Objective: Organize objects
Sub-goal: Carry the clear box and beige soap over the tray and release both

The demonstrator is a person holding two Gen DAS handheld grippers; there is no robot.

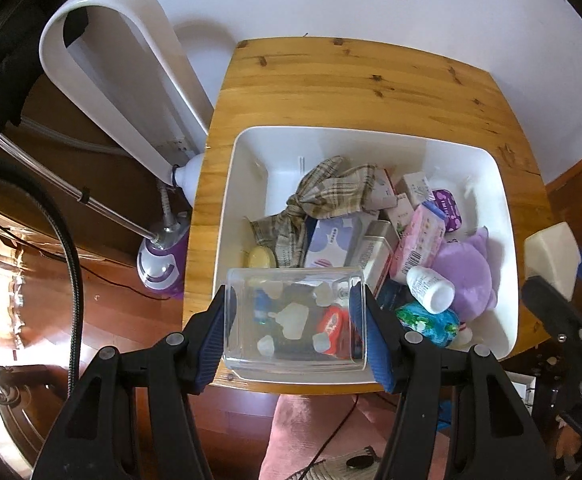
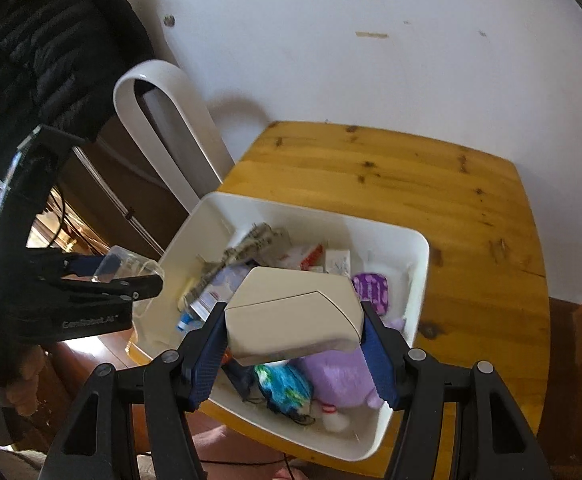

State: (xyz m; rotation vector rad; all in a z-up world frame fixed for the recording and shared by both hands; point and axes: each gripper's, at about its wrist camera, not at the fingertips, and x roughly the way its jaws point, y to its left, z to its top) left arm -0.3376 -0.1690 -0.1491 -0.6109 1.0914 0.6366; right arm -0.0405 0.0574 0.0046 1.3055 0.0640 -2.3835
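White bin [image 1: 247, 184] on tabletop [image 1: 331, 80] is seen crammed, unsorted; clear box [image 1: 295, 316] is pinched by left claw [image 1: 295, 320], cream box [image 2: 295, 316] by right claw [image 2: 295, 344], both over the bin.

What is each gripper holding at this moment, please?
Left gripper: shut on the clear plastic container, above the white bin.
Right gripper: shut on the beige box.
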